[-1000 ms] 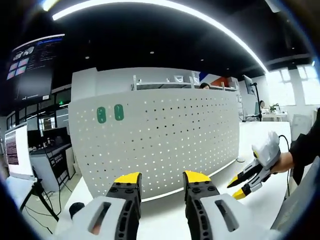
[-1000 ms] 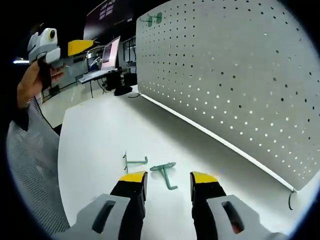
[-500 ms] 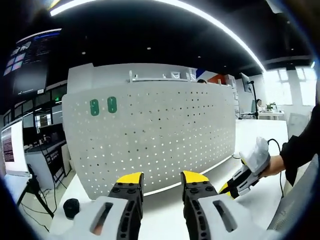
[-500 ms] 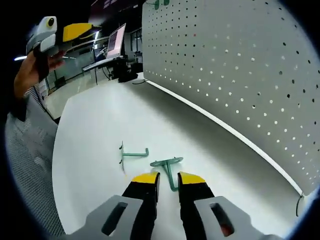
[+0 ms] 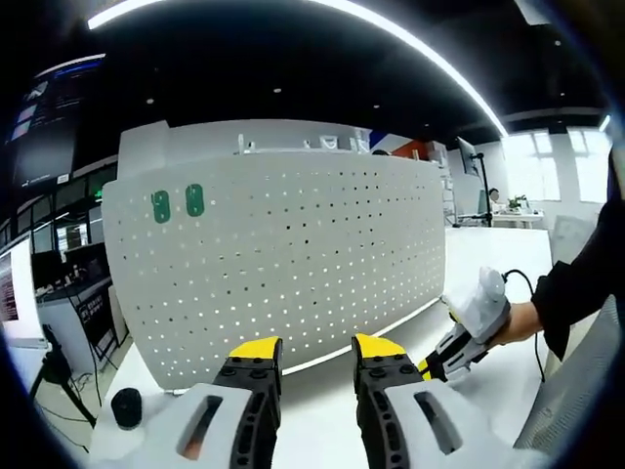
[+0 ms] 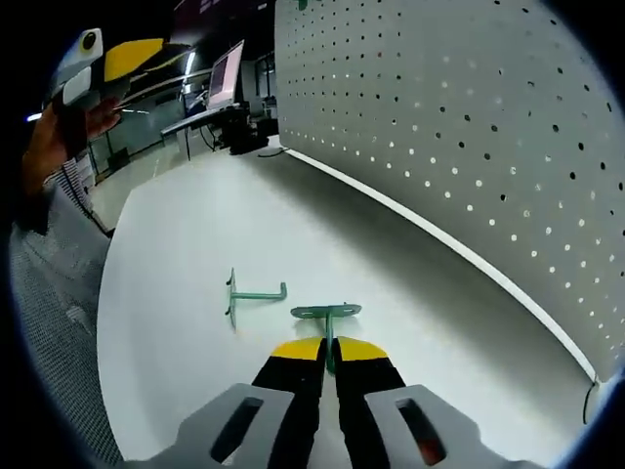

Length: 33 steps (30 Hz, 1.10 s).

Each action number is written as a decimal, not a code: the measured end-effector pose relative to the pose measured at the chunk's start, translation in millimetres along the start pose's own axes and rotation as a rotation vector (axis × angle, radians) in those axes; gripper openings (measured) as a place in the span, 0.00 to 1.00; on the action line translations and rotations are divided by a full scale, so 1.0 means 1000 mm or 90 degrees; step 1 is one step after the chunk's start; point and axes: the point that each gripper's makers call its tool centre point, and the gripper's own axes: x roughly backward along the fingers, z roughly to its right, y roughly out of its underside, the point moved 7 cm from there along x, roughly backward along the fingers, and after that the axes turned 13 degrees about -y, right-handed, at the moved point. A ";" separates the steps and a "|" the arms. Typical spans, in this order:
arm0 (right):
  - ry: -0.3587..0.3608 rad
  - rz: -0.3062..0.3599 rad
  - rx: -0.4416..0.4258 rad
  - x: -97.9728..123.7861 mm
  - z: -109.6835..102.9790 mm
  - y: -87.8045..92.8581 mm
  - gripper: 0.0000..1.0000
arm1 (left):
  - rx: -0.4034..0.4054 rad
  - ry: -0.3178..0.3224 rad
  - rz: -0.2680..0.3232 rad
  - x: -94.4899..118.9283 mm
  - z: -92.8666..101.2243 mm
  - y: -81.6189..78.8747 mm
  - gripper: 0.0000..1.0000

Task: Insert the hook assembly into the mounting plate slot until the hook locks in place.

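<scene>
Two green hooks lie on the white table [image 6: 195, 225]. My right gripper [image 6: 328, 350] is shut on the stem of the nearer green hook [image 6: 325, 313], low over the table. The second green hook [image 6: 252, 294] lies just to its left, untouched. The white pegboard [image 5: 283, 264] stands upright along the table, and two green plates [image 5: 178, 203] sit on it at the upper left. My left gripper [image 5: 314, 350] is open, held in the air facing the board with nothing between its fingers. In the left gripper view the right gripper [image 5: 459, 337] shows low on the right, held by a hand.
A small black knob [image 5: 126, 406] sits on the table at the board's left end. A grey mesh chair back [image 6: 59, 322] is at the table's left side. Monitors and desks [image 6: 210, 103] stand beyond the table. A person's dark sleeve [image 5: 576, 283] comes in from the right.
My right gripper has come down over the nearer hook and its jaws have gone from open to shut on the stem. The left gripper view has drifted right; that gripper stays open.
</scene>
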 end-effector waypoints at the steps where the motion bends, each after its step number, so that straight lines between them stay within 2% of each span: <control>1: 0.002 0.001 0.004 0.001 -0.001 -0.001 0.03 | -0.001 0.006 -0.001 -0.001 0.002 0.000 0.29; 9: 0.014 0.013 0.050 0.012 -0.017 -0.021 0.03 | -0.021 0.060 -0.032 -0.006 0.025 0.008 0.27; 13: 0.019 0.018 0.078 0.017 -0.027 -0.031 0.03 | -0.053 0.101 -0.076 -0.014 0.041 0.020 0.21; 15: 0.020 0.017 0.098 0.018 -0.032 -0.035 0.03 | -0.072 0.118 -0.085 -0.021 0.049 0.026 0.19; 17: 0.021 0.015 0.111 0.019 -0.037 -0.038 0.03 | -0.080 0.145 -0.115 -0.027 0.059 0.034 0.19; 19: 0.025 0.013 0.123 0.020 -0.041 -0.041 0.03 | -0.091 0.156 -0.122 -0.034 0.067 0.039 0.19; 23: 0.030 0.016 0.138 0.023 -0.045 -0.046 0.03 | -0.101 0.167 -0.159 -0.044 0.077 0.049 0.16; 27: 0.031 0.013 0.149 0.024 -0.051 -0.049 0.03 | -0.109 0.184 -0.176 -0.049 0.086 0.054 0.10; 33: 0.032 0.010 0.164 0.023 -0.057 -0.051 0.03 | -0.110 0.192 -0.217 -0.053 0.092 0.066 0.08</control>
